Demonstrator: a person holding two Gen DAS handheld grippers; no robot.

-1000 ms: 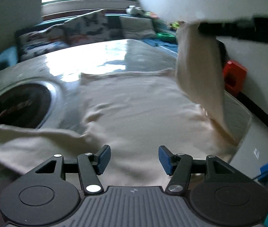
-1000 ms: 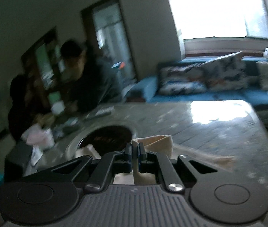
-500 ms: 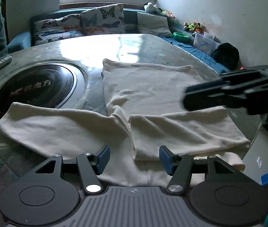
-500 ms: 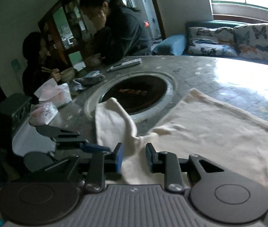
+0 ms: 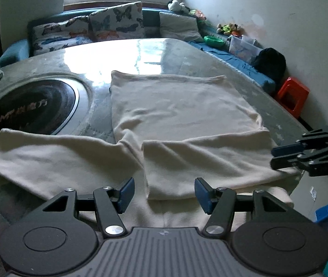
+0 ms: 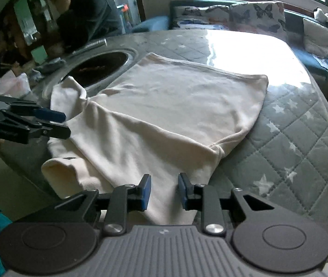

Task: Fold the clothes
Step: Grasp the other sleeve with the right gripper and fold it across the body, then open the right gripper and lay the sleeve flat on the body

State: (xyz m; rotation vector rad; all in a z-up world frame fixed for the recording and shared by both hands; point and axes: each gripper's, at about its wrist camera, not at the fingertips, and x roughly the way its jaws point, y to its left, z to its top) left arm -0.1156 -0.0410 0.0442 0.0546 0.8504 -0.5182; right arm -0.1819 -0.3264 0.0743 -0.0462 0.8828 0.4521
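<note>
Sleeve (image 5: 205, 161) now lies folded, right hand-held gripper (image 6: 162, 190) released.

The shirt (image 5: 182, 113) lies on the table (image 5: 210, 57) right of the round burner (image 5: 27, 113), one sleeve (image 5: 55, 159) stretched left before the burner, the other sleeve (image 5: 210, 161) folded across the shirt's near part, a sofa (image 5: 90, 27) behind.

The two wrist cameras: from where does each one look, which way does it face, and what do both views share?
Left wrist: sits behind the open left gripper, faces across the cream shirt toward the sofa; the right gripper shows at the right edge.
Right wrist: sits behind the open right gripper at the shirt's right side, faces the round burner; the left gripper shows at the left.
Shared: shirt, burner, sofa, table.
</note>
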